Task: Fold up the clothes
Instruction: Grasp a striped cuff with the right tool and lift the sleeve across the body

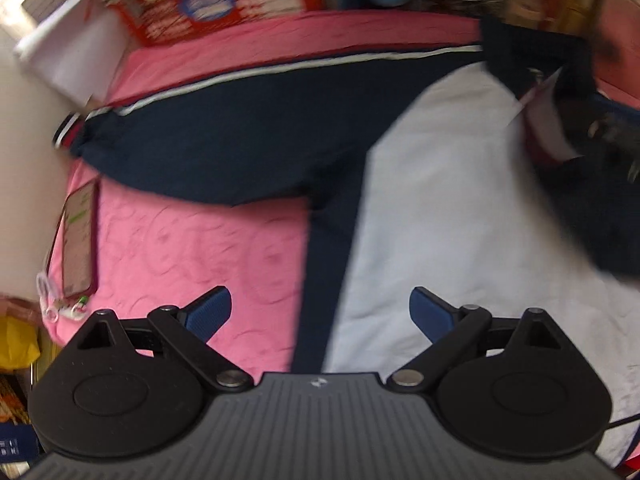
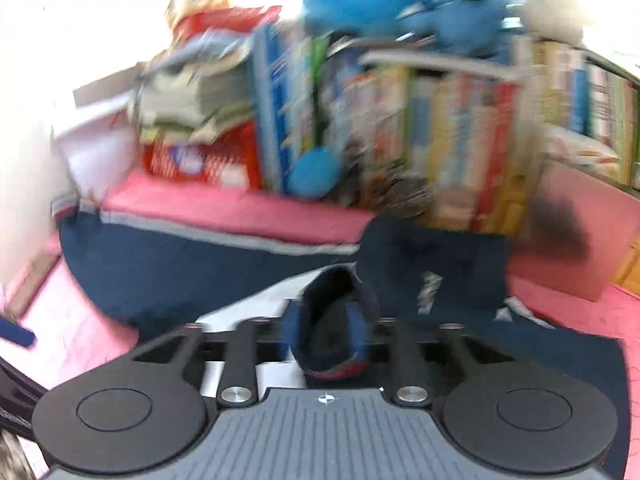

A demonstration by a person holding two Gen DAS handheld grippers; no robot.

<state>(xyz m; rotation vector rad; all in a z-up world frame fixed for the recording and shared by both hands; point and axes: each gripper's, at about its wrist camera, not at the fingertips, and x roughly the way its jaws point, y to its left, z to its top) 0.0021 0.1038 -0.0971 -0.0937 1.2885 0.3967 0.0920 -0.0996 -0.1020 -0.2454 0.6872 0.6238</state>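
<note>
A navy-and-white garment lies spread on a pink quilted bed cover, one navy sleeve stretched out to the left; the right gripper is clamped on a bunched navy edge, perhaps the collar, though blur hides detail; the left gripper hangs above the cloth with its fingers wide apart; a phone rests at the bed's left edge; books stand behind.

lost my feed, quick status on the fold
Left gripper open above the jacket. Right gripper shut on jacket fabric. Phone beside the sleeve.
</note>
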